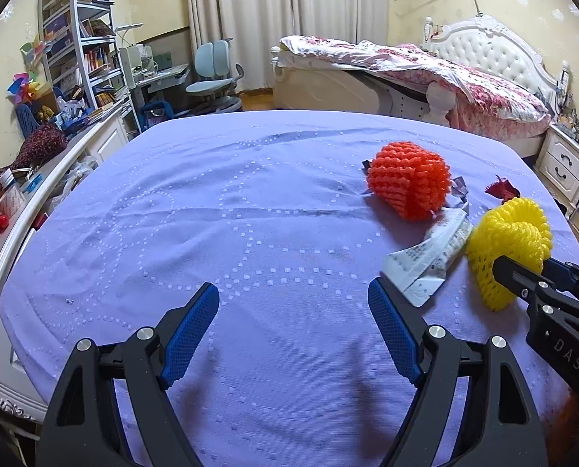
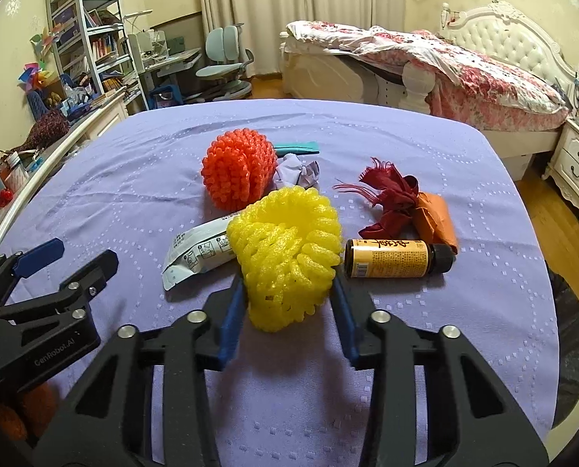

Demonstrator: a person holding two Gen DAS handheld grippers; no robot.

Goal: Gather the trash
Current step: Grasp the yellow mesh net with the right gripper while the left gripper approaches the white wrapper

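Here, through the left wrist camera: left gripper (image 1: pixel 293 325) spread wide over bare purple tabletop (image 1: pixel 211 214), nothing between its blue pads. At two o'clock from it, an orange foam net (image 1: pixel 408 181); nearer, just off its right finger, a white packet (image 1: pixel 425 262). At three o'clock, a yellow foam net (image 1: pixel 509 249) with the right gripper (image 1: pixel 523 276) reaching in on it from the right edge. Beyond the tabletop, at one o'clock, a bed (image 1: pixel 464 74).

Then through the right wrist camera: right gripper (image 2: pixel 287 299) closed on the yellow foam net (image 2: pixel 285 257), both pads pressed against its sides. At twelve o'clock, the orange foam net (image 2: pixel 236 173); at ten, the white packet (image 2: pixel 196 255). At two o'clock, a brown bottle (image 2: pixel 396 258) lying on its side, with dark red cloth (image 2: pixel 390 198) and orange paper (image 2: pixel 437 218) just behind. At nine o'clock, the left gripper (image 2: pixel 67 258), empty.
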